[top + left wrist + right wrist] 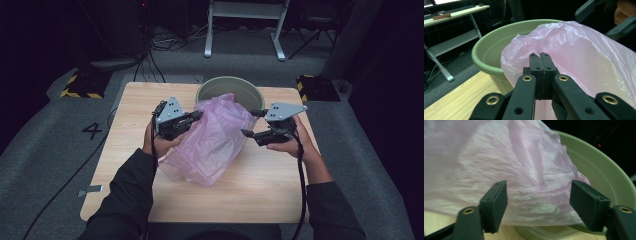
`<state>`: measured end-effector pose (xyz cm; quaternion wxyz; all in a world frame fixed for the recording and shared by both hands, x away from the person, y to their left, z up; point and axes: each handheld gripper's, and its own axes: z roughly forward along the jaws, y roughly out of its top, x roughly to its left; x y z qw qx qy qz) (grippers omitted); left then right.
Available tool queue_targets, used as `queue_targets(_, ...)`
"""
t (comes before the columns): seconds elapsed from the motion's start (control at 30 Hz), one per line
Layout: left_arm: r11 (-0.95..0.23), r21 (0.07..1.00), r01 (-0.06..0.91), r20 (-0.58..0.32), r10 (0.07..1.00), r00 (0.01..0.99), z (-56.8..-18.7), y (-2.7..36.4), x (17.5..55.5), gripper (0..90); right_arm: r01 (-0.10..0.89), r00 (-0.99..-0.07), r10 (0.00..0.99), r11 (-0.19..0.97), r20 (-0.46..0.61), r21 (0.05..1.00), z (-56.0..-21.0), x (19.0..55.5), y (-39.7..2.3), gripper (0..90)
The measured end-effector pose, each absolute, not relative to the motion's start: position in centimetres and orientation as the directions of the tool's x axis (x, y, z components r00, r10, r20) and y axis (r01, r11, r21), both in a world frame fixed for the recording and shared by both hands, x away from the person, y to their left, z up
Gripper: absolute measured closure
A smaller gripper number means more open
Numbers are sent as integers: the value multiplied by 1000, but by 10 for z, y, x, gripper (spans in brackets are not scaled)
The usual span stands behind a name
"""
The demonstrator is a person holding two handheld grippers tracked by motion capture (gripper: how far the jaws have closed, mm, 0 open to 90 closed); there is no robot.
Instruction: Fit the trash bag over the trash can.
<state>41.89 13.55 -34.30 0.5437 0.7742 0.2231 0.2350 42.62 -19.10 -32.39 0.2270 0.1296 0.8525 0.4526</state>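
My left claw [541, 58] is clenched on the pink bag [212, 137], which lies heaped on the bench [250, 190] against the green bin [252, 90]. My right claw [253, 123] is released; I should re-pinch the bag's mouth beside the bin's near rim, where there's open room.

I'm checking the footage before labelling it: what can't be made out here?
- Inside of the green bin: high view, covered by the pink bag.
- Bag's opening: folds hide it in every view.
- Film between the left gripper jaws: left gripper view, shut jaws hide it.
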Motion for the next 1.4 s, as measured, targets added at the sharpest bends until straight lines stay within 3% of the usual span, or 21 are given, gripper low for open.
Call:
queue_targets(0.03, -311, 946, 93, 119, 600, 791, -343, 135, 419, 900, 28, -853, 442, 571, -278, 821, -325, 429, -189, 383)
queue_targets(0.07, -312, 945, 93, 119, 597, 793, -343, 134, 420, 900, 32, -839, 457, 584, -296, 811, -327, 433, -188, 536)
queue_targets(0.13, -316, 945, 89, 124, 595, 794, -343, 133, 420, 900, 35, -842, 456, 578, -287, 815, -327, 435, -188, 585)
queue_targets(0.17, -314, 945, 88, 123, 592, 796, -343, 133, 419, 900, 34, -846, 454, 571, -281, 820, -326, 437, -190, 674)
queue_targets(0.23, -315, 945, 87, 123, 591, 797, -343, 134, 419, 900, 40, -844, 462, 560, -272, 828, -325, 437, -192, 710)
queue_targets(0.37, -318, 944, 84, 127, 588, 799, -342, 135, 417, 900, 43, -848, 482, 479, -222, 877, -320, 439, -200, 869)
queue_targets(0.6, -317, 945, 82, 134, 602, 787, -336, 137, 420, 900, 67, -824, 530, 442, -200, 895, -310, 449, -199, 890)
queue_targets(0.8, -326, 938, 113, 126, 628, 768, -335, 143, 433, 880, 162, -784, 601, 436, -153, 885, -308, 482, -195, 895)
queue_targets(0.87, -317, 936, 154, 98, 653, 751, -335, 148, 437, 675, 207, -757, 636, 449, -149, 869, -308, 496, -194, 897)
queue_targets(0.97, -299, 940, 162, 80, 656, 751, -333, 156, 436, 610, 233, -744, 655, 442, -134, 866, -309, 503, -194, 898)
queue_targets(1.07, -301, 935, 186, 62, 655, 753, -329, 165, 431, 421, 285, -713, 689, 449, -126, 847, -311, 515, -193, 898)
queue_targets(1.13, -298, 939, 170, 68, 646, 760, -328, 171, 423, 394, 290, -705, 696, 457, -135, 841, -311, 517, -193, 899)
queue_targets(1.23, -293, 945, 144, 70, 612, 788, -328, 175, 412, 283, 335, -691, 713, 458, -115, 824, -315, 526, -193, 900)
queue_targets(1.33, -314, 939, 139, 80, 593, 801, -330, 173, 400, 261, 353, -687, 718, 466, -114, 811, -318, 529, -193, 900)
queue_targets(1.4, -323, 938, 127, 89, 577, 812, -332, 170, 390, 199, 359, -687, 718, 474, -116, 804, -319, 530, -193, 900)
